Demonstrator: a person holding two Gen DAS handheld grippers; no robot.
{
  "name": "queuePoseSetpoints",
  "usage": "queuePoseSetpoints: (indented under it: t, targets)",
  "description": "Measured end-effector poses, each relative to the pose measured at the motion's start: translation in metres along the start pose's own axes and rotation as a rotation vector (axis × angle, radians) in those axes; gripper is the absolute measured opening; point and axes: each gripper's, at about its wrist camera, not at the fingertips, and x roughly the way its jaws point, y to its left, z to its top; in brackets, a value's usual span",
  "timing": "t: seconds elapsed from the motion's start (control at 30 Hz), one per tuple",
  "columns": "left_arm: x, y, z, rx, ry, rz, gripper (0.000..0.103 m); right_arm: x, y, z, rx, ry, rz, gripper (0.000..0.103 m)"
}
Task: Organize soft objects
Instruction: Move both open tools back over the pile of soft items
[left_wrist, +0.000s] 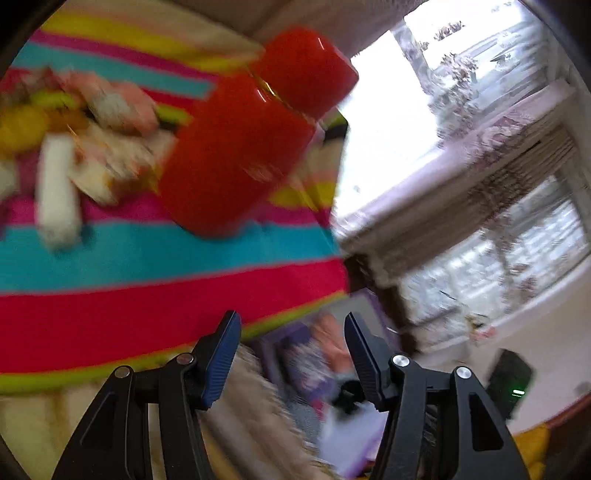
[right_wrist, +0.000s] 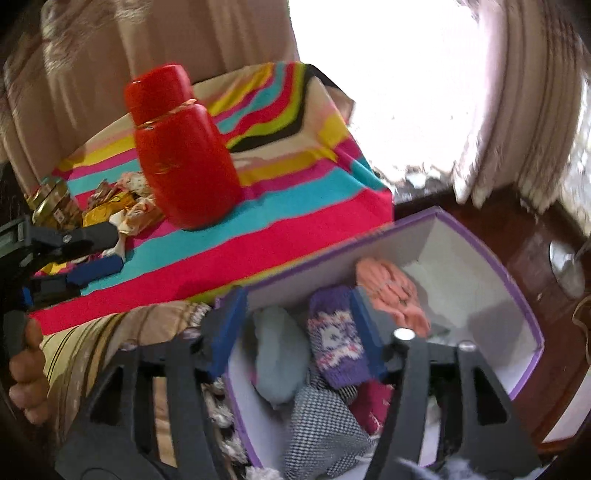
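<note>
The right gripper (right_wrist: 297, 326) hangs released over the purple-rimmed white cardboard box (right_wrist: 476, 240); the purple patterned knitted sock (right_wrist: 338, 341) lies between its 2 fingers, apparently untouched, among the other soft pieces. The left gripper (left_wrist: 291, 354) is parted and empty. Toward 11 o'clock the tall glossy red plastic bottle (right_wrist: 184, 147) stands on the striped cloth (right_wrist: 258, 254). Judged risk: a fast sweep there could topple it.
</note>
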Motion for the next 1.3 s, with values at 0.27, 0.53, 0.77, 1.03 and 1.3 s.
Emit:
queuePoseSetpoints:
  t: [0.27,0.53,0.77,1.03,1.3]
  targets:
    - [-0.046,0.028,0.023,0.111,-0.110,0.362,0.061,-0.007,0.061,0.016,-0.142,-0.059,0.016,0.086]
    - [-0.097,0.058,0.033,0.193,-0.292,0.635,0.079,0.000,0.119,0.023,-0.249,-0.077,0.009,0.094]
    - [-0.131,0.084,0.037,0.239,-0.369,0.623,0.085,0.013,0.159,0.028,-0.274,-0.096,0.092,0.094]
    - [-0.136,0.110,0.037,0.207,-0.316,0.545,0.085,0.054,0.196,0.037,-0.263,-0.012,0.178,0.094]
    - [-0.125,0.136,0.038,0.081,-0.237,0.476,0.084,0.093,0.224,0.050,-0.303,0.019,0.180,0.094]
